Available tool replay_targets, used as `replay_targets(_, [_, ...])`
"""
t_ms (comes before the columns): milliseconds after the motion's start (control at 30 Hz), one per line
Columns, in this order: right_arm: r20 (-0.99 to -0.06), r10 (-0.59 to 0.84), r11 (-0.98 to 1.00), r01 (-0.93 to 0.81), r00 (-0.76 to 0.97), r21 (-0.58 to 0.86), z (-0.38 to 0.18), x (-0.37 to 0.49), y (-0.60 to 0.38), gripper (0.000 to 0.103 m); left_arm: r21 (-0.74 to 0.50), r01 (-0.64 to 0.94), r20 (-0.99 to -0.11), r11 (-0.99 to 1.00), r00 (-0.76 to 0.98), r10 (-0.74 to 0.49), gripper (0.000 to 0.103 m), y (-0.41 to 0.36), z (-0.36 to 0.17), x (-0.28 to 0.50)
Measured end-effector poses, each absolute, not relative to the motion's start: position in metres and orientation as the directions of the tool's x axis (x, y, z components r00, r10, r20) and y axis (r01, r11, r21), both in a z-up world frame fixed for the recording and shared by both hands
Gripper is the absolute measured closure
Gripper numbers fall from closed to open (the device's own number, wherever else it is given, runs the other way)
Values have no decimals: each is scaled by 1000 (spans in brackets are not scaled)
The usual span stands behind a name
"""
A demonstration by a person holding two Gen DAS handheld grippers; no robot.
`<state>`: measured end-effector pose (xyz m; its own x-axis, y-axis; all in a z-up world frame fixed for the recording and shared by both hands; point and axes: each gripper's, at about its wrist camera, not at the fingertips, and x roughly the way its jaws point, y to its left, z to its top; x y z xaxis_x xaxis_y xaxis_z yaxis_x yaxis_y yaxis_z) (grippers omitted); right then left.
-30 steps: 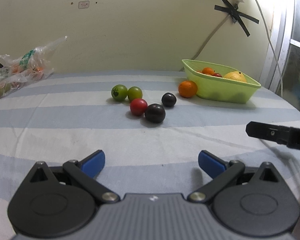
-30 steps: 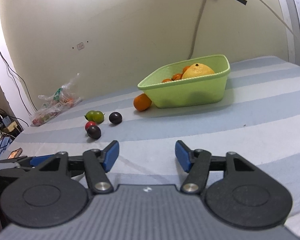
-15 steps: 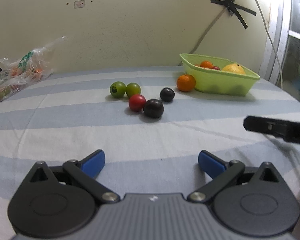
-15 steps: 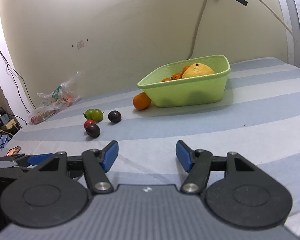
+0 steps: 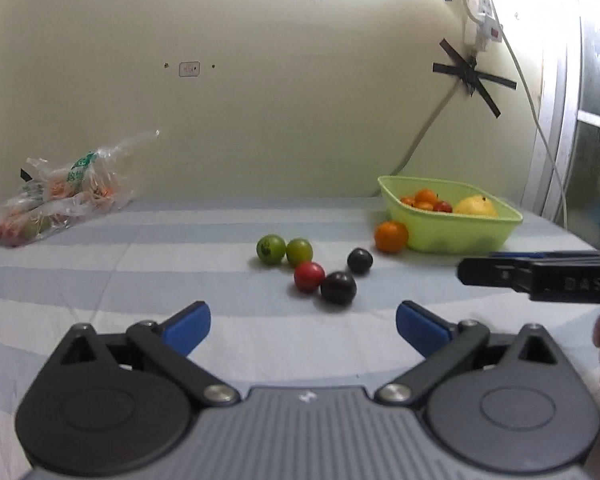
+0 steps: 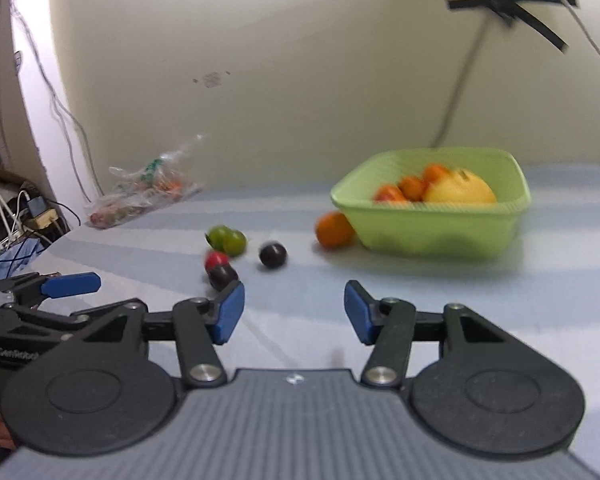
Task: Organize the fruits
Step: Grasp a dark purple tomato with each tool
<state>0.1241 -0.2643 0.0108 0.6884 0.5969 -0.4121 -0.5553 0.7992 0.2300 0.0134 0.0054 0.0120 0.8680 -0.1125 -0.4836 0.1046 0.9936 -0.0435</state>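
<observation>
Left wrist: 6 loose fruits point(image 5: 309, 275)

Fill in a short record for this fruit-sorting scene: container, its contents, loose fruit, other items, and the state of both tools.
container: green basket on the striped cloth
contents: yellow fruit, small oranges, one red fruit
loose fruit: orange against the basket; two green, one red, two dark fruits grouped apart
other items: plastic bag by the wall
left tool: open, empty
right tool: open, empty

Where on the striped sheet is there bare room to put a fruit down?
Bare sheet lies between the clear plastic bag and the green fruits. It is crowded around the red fruit and beside the green basket, where an orange sits.
</observation>
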Motion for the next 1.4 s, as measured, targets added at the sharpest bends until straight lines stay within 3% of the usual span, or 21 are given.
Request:
replay_targets(100, [-421,607,783,-597,674,174,14,135,-248,57,-56,124,-498,991,857,-136,13,9,12,26])
replay_targets(200, [-441,616,761,-638,653,118,14,147,-232,66,-72,171,-509,983,841,-183,29,8,10,38])
replay_targets(300, [-458,623,742,-664,634,92,13,160,-220,68,-14,222,-510,975,837,-197,39,-2,5,48])
replay_targets(333, [-465,625,738,-668,627,92,13,165,-217,73,11,241,-512,970,835,-202,41,-7,3,52])
replay_targets(600, [-509,640,719,-681,575,135,10,196,-197,74,134,322,-528,937,823,-208,46,-33,-10,73])
replay_targets(900, [-562,650,693,-703,512,161,-1,208,-185,71,221,344,-541,913,822,-178,67,-45,-18,75])
replay_targets(1000, [-570,656,677,-719,495,155,-1,201,-185,77,253,352,-541,901,824,-170,68,-47,-19,75])
replay_targets(1133, [-563,651,694,-699,510,170,0,194,-199,77,258,368,-540,893,822,-183,66,-45,-19,79])
replay_targets(1267, [-559,652,715,-659,512,231,0,192,-217,77,318,375,-524,871,835,-168,75,-53,-20,79])
replay_targets(1400, [-544,661,718,-645,517,260,0,186,-228,77,309,398,-524,864,829,-195,75,-57,-18,78])
